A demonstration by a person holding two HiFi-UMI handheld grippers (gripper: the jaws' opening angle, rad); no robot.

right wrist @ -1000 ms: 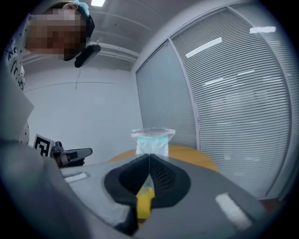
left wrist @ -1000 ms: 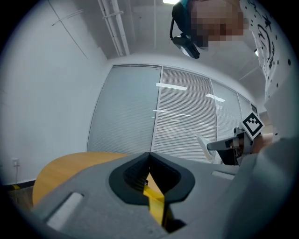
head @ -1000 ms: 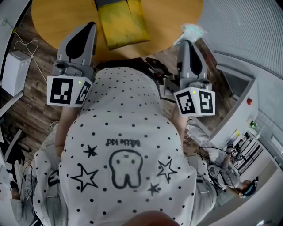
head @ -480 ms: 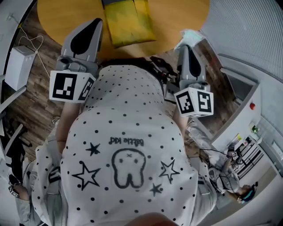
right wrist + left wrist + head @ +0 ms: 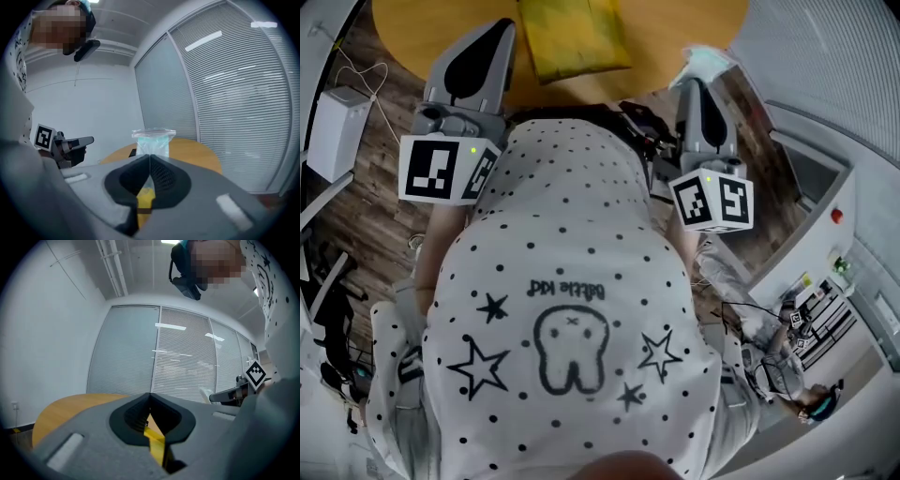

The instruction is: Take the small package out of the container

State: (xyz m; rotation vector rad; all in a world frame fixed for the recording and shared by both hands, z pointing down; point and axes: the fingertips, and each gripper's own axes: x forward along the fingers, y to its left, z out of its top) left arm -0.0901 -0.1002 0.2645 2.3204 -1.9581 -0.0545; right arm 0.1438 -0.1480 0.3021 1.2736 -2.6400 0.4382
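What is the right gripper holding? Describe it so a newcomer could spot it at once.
Start at the round wooden table at the top of the head view; by its right edge is the right gripper, shut. Sticking out beyond its jaws is a small clear plastic bag with pale blue contents, see-through and held in the air, unlike the opaque yellow bag lying on the table.

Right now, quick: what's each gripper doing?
Left gripper: closed; something yellow shows in its gap, so I can't tell if it's gripping anything.
Right gripper: closed on the clear bag.
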